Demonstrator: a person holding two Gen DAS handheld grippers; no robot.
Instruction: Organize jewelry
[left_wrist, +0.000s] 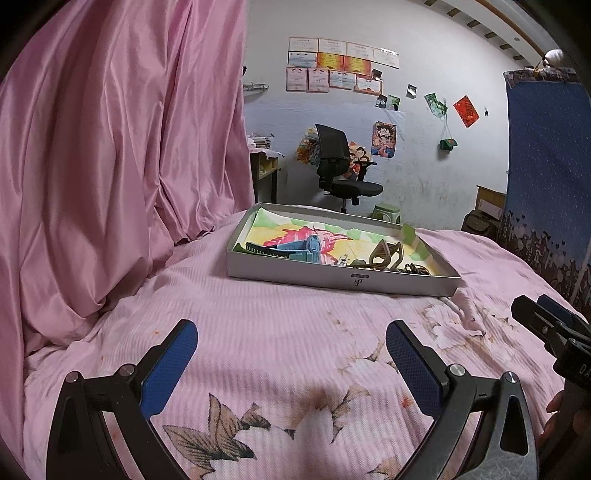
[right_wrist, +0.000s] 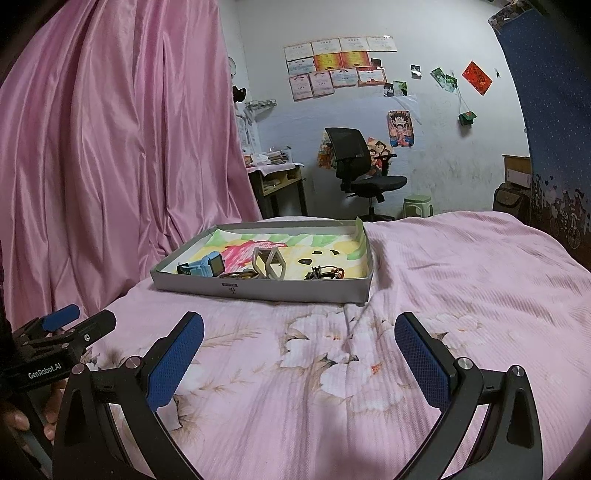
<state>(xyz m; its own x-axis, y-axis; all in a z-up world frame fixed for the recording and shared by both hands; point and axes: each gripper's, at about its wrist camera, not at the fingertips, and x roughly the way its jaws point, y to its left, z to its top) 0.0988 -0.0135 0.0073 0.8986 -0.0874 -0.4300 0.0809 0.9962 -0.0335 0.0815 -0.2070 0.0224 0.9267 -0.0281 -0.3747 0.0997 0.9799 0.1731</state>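
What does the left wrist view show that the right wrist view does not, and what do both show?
Only the left wrist view shows the right gripper side-on at its right edge. Only the right wrist view shows the left gripper side-on at its left edge. Both show the grey tray on the pink bedspread, holding a blue watch and a beige hair clip; both grippers are open and empty.

Bed (right_wrist: 461, 266) open ahead; grey box (right_wrist: 280, 288) sits mid-bed, its low rim (left_wrist: 332, 275) blocking; curtain (right_wrist: 110, 147) crowds the left edge.
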